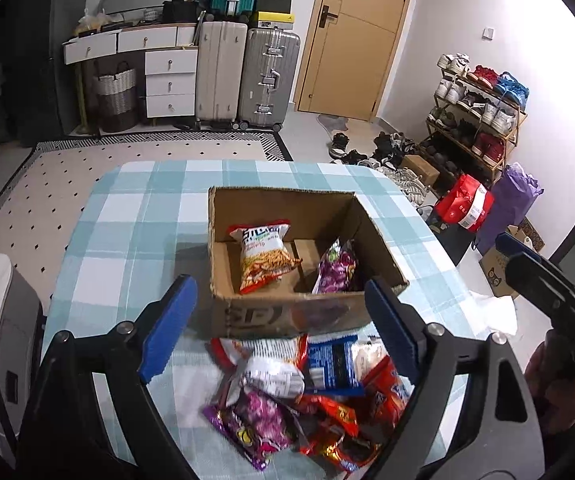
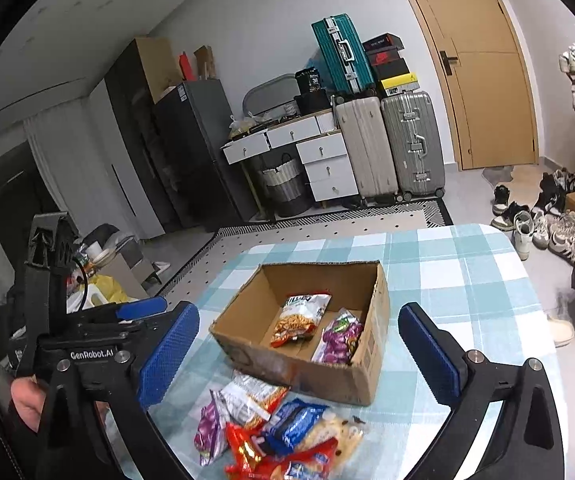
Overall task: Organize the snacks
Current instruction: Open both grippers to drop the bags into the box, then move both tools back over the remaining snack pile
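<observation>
Your left claw (image 1: pixel 281 328) sits low in the left wrist view with its blue pads spread wide apart and nothing between them. Behind the gap, at the centre of the frame, the cardboard box (image 1: pixel 287 314) stands open on the checked worktop (image 1: pixel 127 216). Inside it, the orange noodle-snack bag (image 1: pixel 263 258) leans against the left part of the box floor, and the purple bag (image 1: pixel 337 268) stands tilted just right of it, near the right wall. Below the box, at the bottom centre, the loose snack pile (image 1: pixel 311 396) lies on the worktop touching the box's near wall: a white-and-red packet, a blue one, a purple one and several red-orange ones, overlapping. At the right edge of that frame you can see the other claw's dark body, held off the worktop's side.

In the right wrist view, your right claw (image 2: pixel 297 354) is also held well apart and grips nothing. The box (image 2: pixel 327 380) sits between the pads in the middle of the frame, turned at an angle, with the orange bag (image 2: pixel 299 318) left of the purple bag (image 2: pixel 339 338). The pile (image 2: pixel 275 428) lies at the bottom centre, just before the box.
</observation>
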Demonstrator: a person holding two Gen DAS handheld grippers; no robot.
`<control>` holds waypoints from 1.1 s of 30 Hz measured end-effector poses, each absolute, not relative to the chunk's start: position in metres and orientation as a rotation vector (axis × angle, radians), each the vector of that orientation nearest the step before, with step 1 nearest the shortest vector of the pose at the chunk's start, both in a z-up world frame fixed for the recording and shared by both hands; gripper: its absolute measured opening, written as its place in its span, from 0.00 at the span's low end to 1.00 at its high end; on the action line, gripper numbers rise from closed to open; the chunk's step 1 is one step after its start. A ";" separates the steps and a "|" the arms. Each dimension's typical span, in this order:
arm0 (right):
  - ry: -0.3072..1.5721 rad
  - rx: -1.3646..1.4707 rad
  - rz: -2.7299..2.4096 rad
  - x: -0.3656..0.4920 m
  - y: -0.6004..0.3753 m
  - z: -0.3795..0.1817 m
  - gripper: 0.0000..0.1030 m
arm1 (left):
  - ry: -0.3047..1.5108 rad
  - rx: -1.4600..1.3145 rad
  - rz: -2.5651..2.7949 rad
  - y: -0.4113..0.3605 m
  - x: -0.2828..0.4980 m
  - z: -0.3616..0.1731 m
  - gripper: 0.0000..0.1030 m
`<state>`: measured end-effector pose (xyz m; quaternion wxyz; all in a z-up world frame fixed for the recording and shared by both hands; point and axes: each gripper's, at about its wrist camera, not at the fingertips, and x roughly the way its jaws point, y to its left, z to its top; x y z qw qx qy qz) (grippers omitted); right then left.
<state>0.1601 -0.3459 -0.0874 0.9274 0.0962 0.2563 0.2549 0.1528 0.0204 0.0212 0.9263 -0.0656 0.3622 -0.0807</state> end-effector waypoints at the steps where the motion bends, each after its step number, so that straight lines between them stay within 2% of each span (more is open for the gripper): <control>1: 0.521 0.189 0.525 0.155 -0.346 -0.087 0.99 | 0.743 -0.132 -0.163 0.019 0.149 0.020 0.83; 7: 0.506 0.166 0.526 0.124 -0.346 -0.089 0.99 | 0.726 -0.126 -0.142 0.020 0.121 0.018 0.87; 11: 0.491 0.138 0.520 0.107 -0.344 -0.092 0.99 | 0.704 -0.135 -0.134 0.021 0.104 0.017 0.98; 22: 0.475 0.084 0.500 0.067 -0.356 -0.104 0.99 | 0.644 -0.150 -0.087 0.029 0.064 0.020 0.99; 33: 0.526 0.054 0.508 0.047 -0.357 -0.139 0.99 | 0.671 -0.178 -0.080 0.032 0.044 -0.007 0.99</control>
